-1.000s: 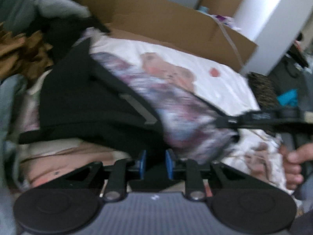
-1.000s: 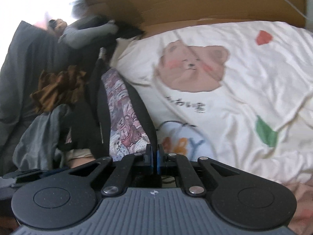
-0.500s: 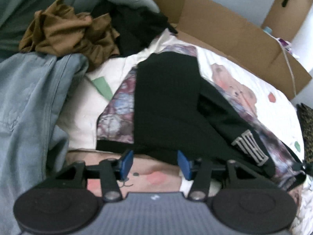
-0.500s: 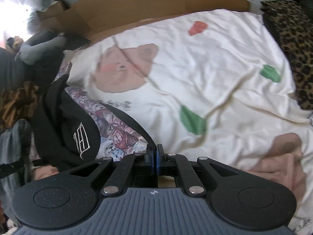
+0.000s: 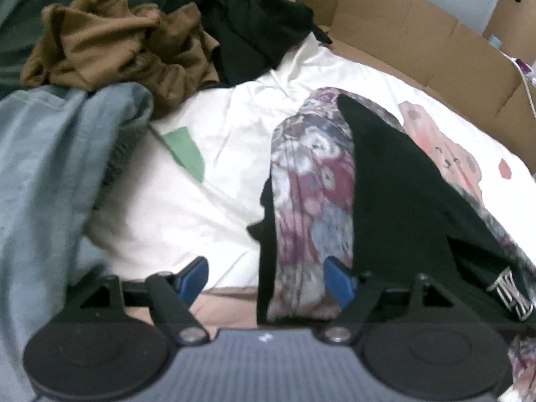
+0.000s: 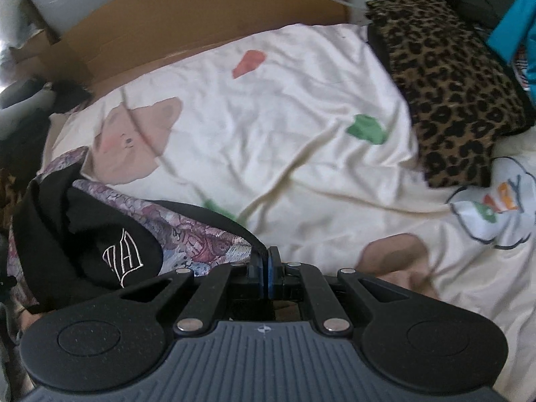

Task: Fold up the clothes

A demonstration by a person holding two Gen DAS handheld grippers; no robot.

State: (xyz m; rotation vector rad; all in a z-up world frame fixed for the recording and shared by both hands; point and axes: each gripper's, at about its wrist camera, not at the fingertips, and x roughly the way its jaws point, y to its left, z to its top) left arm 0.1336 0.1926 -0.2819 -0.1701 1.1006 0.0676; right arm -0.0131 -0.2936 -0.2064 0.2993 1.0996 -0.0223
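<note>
A black garment with a patterned purple-red lining lies on the cream bear-print bedsheet. In the left wrist view it runs from the centre to the lower right, a white embroidered logo at its edge. My left gripper stands open above the garment's near end, holding nothing. In the right wrist view the same garment lies bunched at the left, and my right gripper is shut on a black corner of it.
A pile of clothes sits at the left: a brown one, a blue-grey one, a black one. Cardboard walls the far side. A leopard-print cloth lies at the right of the sheet.
My left gripper let go of the garment and opened wide, then drew back left. My right gripper stayed shut on the garment's corner and carried it rightward across the sheet.
</note>
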